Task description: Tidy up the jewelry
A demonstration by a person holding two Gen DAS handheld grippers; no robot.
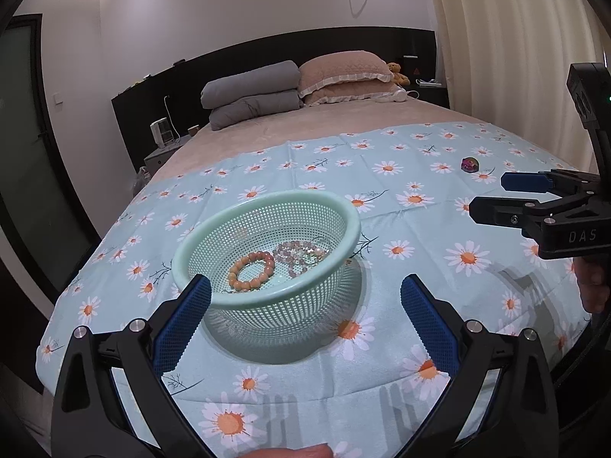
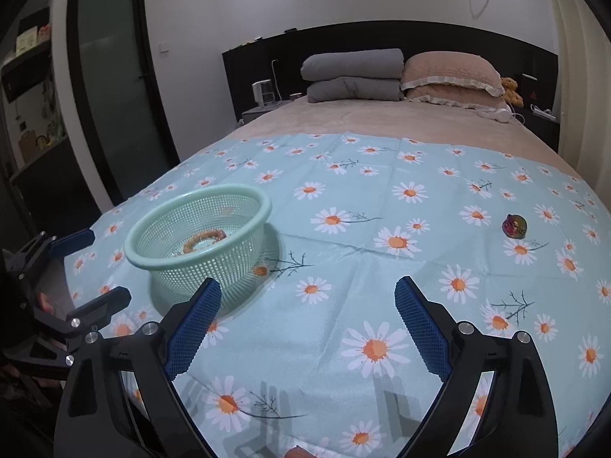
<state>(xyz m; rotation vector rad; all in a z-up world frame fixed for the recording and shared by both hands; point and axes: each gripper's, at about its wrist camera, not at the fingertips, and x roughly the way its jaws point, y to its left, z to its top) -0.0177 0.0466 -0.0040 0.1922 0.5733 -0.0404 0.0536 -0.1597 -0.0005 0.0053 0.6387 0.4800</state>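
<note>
A mint-green mesh basket (image 1: 267,200) (image 2: 198,191) stands on a light-blue daisy cloth (image 1: 401,229) spread over the bed. Inside it lie an orange bead bracelet (image 1: 269,265) (image 2: 208,233), a pale pink bead bracelet (image 1: 294,252) and other tangled pieces. A small iridescent trinket (image 1: 469,164) (image 2: 515,226) sits alone on the cloth, far right. My left gripper (image 1: 305,284) (image 2: 107,266) is open just in front of the basket, nothing between its blue pads. My right gripper (image 2: 308,286) (image 1: 488,195) is open over bare cloth to the basket's right, holding nothing.
Grey folded bedding (image 2: 351,76) and pink pillows (image 2: 450,72) lie at the head of the bed, with a teddy bear (image 2: 511,89) and white headphones (image 2: 496,114). A nightstand with a small heater (image 2: 263,93) stands left; a dark door (image 2: 114,87) beyond.
</note>
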